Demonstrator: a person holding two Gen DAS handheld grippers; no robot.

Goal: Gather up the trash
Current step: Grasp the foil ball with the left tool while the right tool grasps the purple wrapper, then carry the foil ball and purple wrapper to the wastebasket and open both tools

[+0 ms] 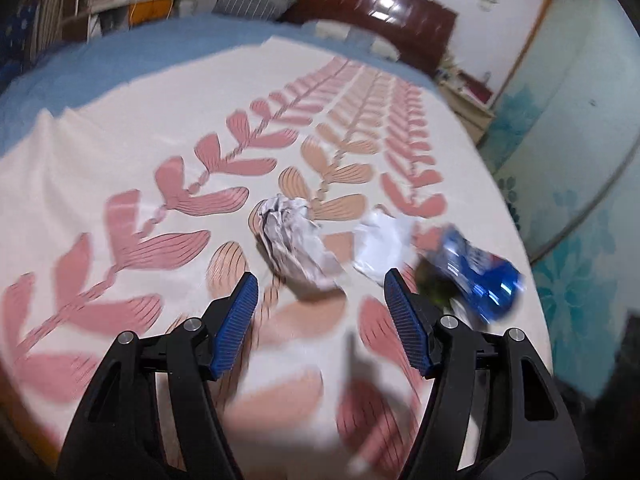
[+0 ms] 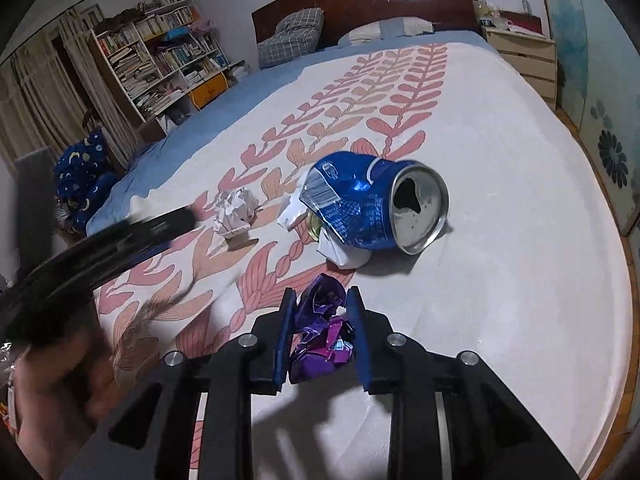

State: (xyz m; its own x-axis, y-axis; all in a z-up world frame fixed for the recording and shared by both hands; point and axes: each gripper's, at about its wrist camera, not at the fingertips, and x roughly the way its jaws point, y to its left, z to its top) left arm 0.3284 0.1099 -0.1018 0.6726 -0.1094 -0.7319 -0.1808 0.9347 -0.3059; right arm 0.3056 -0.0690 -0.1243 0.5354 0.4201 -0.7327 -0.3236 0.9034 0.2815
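Observation:
A crushed blue can lies on its side on the patterned blanket, on top of a white scrap. A crumpled paper ball sits to their left. My right gripper is shut on a crumpled purple wrapper, which its pads press from both sides just above the blanket. In the blurred left wrist view, my left gripper is open just short of the paper ball, with nothing between its fingers. The white scrap and the can lie to its right.
The left gripper's black frame and a hand cross the right wrist view at the left. A bookshelf stands beyond the bed's left side. A wooden nightstand is at the far right. Pillows rest against the headboard.

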